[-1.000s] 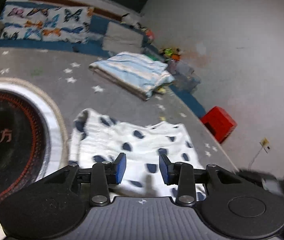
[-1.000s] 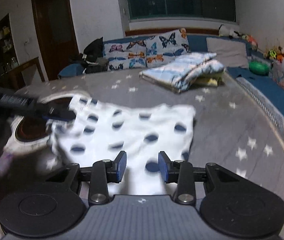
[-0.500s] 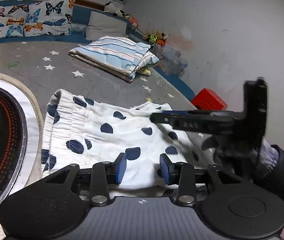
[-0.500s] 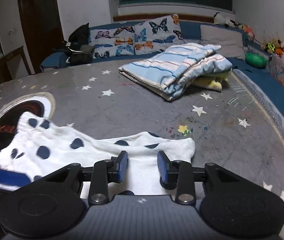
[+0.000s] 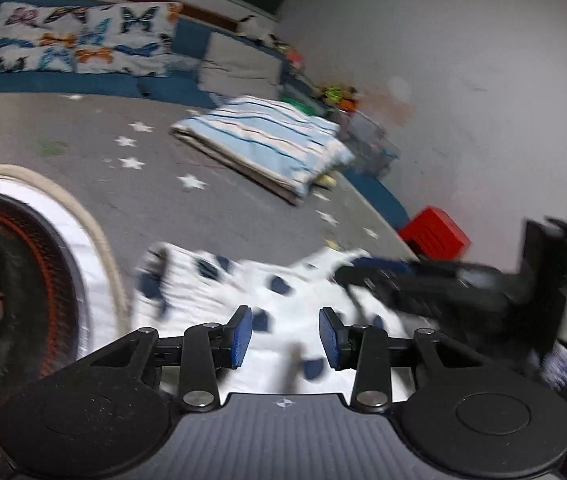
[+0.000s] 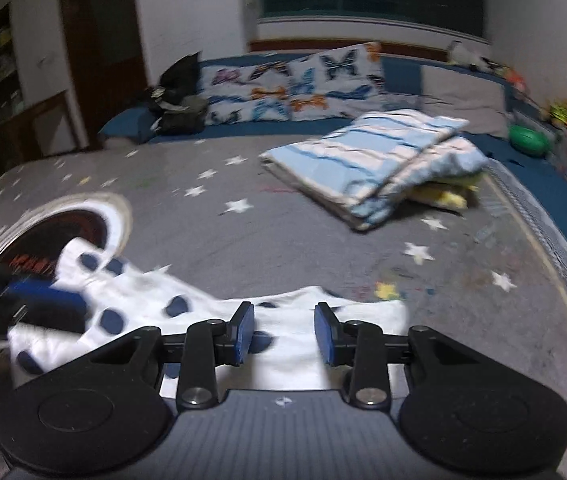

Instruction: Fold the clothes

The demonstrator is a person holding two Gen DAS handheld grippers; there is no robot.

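A white garment with dark blue spots (image 5: pixel 243 292) lies spread on the grey star-patterned surface (image 5: pixel 83 136); it also shows in the right wrist view (image 6: pixel 187 308). My left gripper (image 5: pixel 285 337) is open and empty, just above the garment's near part. My right gripper (image 6: pixel 284 333) is open and empty over the garment's near edge. The right gripper shows in the left wrist view (image 5: pixel 423 284) at the garment's right side. The left gripper shows blurred in the right wrist view (image 6: pixel 19 300) over the garment's left end.
A folded blue-striped blanket (image 5: pixel 267 144) lies further back on the surface. A round black-and-red disc with a white rim (image 5: pixel 11 280) sits at the left. A red box (image 5: pixel 435 234) stands off the right edge. Butterfly pillows (image 6: pixel 299 80) line the back.
Both views are blurred by motion. The left view has pulled back and tilted, so the garment sits lower and smaller. The right gripper has stayed at the garment's right side.
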